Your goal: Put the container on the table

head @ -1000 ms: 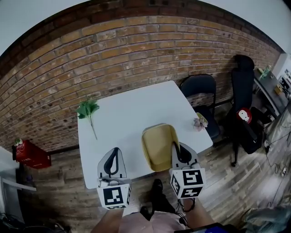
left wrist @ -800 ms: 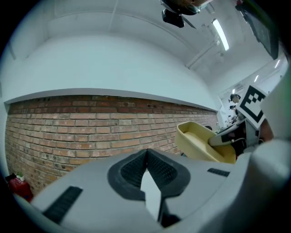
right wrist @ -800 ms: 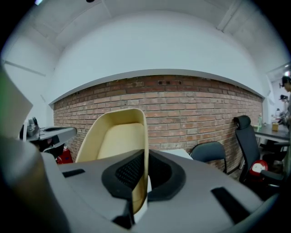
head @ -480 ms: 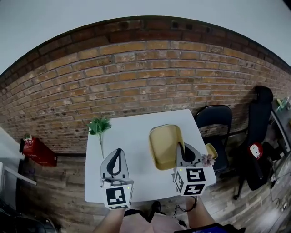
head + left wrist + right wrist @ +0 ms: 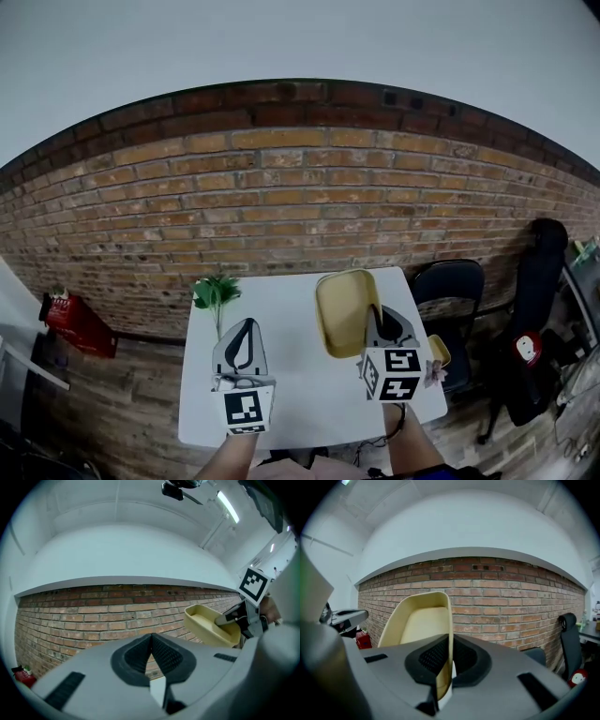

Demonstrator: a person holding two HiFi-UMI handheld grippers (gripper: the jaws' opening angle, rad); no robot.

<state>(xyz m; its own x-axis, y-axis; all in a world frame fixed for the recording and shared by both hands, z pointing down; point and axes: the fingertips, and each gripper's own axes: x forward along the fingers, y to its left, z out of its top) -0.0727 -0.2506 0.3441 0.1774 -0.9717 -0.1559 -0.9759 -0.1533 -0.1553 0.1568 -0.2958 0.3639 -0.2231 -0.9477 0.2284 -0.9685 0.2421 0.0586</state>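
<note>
Grippers first. The left gripper (image 5: 151,641) has its jaws pressed together with nothing between them, and it hangs over the near-left part of the white square table (image 5: 300,384). The right gripper (image 5: 450,653) has its jaws almost fully closed, pinching one thin side wall of the pale yellow shallow plastic container (image 5: 419,623).

The container sticks out ahead of those jaws, held by that one wall only. It looks lifted clear of the tabletop, above the table's far-right area, so it is not yet set down.

A small pink flower-like thing (image 5: 434,372) sits at the table's right edge, and a green leafy sprig (image 5: 216,292) lies at the far-left corner, well apart from the container. Beyond the table are a black folding chair (image 5: 450,286) on the right and a red brick wall (image 5: 281,206).

Risks:
- The one-sided pinch could let the container pivot or slip out if it is lowered fast.
- One edge touching down first could twist it in the grip.
- Set too far out or too far right, it could overhang the table's edge and tip off.
</note>
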